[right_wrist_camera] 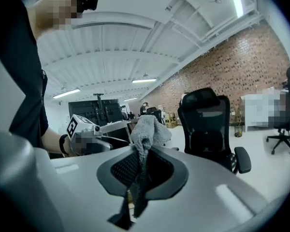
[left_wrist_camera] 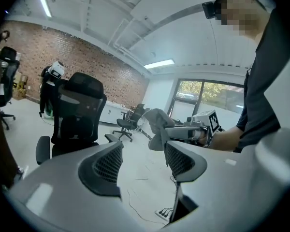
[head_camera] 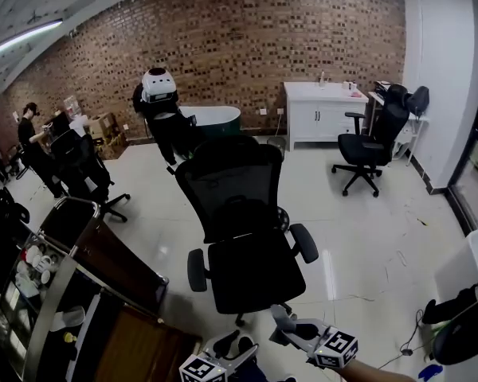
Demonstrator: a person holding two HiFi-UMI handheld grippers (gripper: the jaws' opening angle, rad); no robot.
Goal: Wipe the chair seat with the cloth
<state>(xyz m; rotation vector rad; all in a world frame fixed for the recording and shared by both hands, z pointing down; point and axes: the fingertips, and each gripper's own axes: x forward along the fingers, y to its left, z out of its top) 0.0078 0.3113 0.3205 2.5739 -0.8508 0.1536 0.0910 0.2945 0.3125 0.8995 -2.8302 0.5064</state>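
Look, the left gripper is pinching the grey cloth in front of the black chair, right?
Not quite: the right gripper is pinching the grey cloth, its jaws shut on it, as the right gripper view shows. The left gripper has its jaws apart and empty. The black chair is in front, as you said.

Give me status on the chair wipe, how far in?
Done: the cloth is picked up, with the right gripper shut on it. In hand: the cloth hangs just short of the front edge of the seat, apparently not touching. The left gripper is open and empty. Left: the whole wipe, since the cloth is not on the seat.
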